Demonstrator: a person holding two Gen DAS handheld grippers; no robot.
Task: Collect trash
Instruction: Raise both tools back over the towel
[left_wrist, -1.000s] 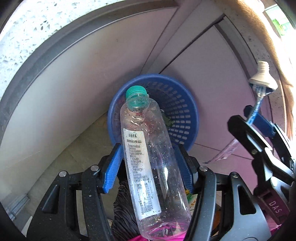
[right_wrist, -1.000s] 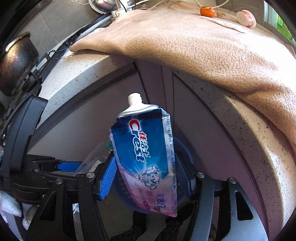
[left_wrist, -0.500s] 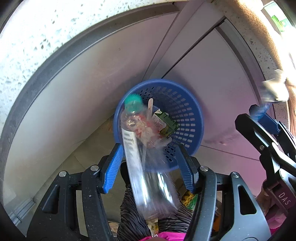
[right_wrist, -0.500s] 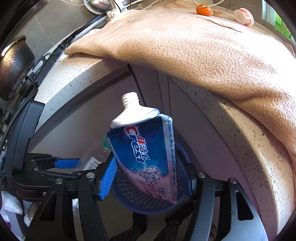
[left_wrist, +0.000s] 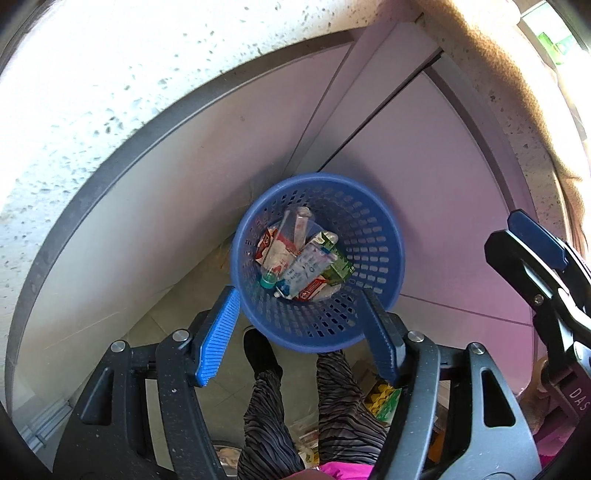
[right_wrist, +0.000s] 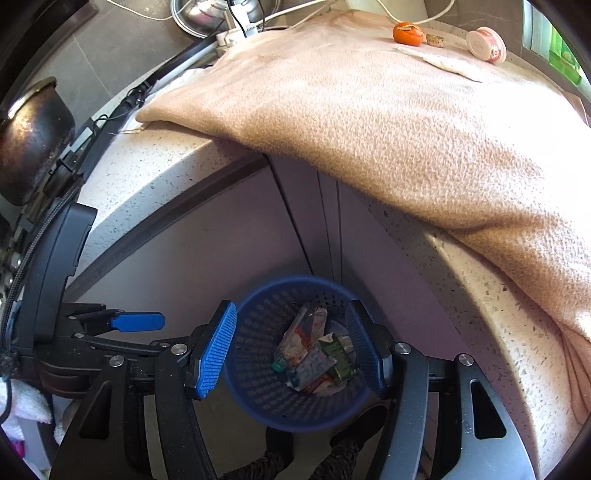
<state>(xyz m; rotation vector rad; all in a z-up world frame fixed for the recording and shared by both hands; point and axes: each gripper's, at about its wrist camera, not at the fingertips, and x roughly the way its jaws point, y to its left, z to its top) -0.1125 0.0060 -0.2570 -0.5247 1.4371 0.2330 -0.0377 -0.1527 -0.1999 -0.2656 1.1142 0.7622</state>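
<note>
A blue perforated basket (left_wrist: 391, 236) stands on the floor against the cupboard, straight below both grippers. In it lie a clear plastic bottle (left_wrist: 293, 232) with a green cap, a Crest toothpaste tube (left_wrist: 308, 269) and a green carton (left_wrist: 336, 260). My left gripper (left_wrist: 298, 293) hangs above the basket, its jaws opening, with nothing between them. The right gripper (right_wrist: 291, 305) is open and empty over the same basket (right_wrist: 251, 402), where the bottle (right_wrist: 304, 328) and the tube (right_wrist: 312, 369) show again. Each gripper's blue pad appears at the edge of the other's view.
A tan blanket (right_wrist: 406, 129) drapes over the speckled counter (left_wrist: 110, 92), with an orange (right_wrist: 407, 34) and a small pink tub (right_wrist: 485, 43) on it. A dark pot (right_wrist: 29, 136) sits at left. The person's striped trouser legs (left_wrist: 273, 406) stand beside the basket.
The bottle fell out of the left gripper and the toothpaste tube out of the right gripper. Both now lie in the basket, and both sets of jaws are empty.
</note>
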